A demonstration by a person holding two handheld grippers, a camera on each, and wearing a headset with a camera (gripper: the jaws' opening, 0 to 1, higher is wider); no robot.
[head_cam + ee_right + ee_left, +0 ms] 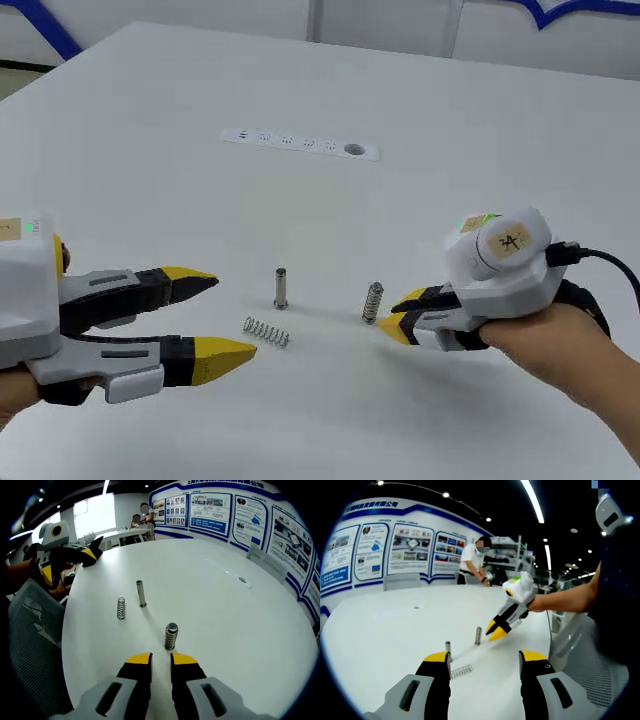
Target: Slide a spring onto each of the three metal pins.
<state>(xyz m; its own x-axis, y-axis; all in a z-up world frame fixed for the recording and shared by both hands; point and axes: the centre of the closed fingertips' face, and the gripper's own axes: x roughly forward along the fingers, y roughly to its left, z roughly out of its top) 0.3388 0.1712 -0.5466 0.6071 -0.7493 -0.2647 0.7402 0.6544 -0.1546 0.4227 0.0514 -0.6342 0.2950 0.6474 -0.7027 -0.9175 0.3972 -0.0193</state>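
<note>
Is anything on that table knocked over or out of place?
A loose spring lies on its side beside the bare pin, which stands upright. The second pin carries a fitted spring. Nothing looks damaged.

This looks like a tech lab or exhibition hall: a big white meeting table (450, 120) with a built-in socket strip (300, 143), blue-trimmed information boards (395, 550) along the far wall, strip lights (532, 500) on a dark ceiling, a mesh office chair (30, 630), and a person (472, 560) working beside far shelving (512, 555).
</note>
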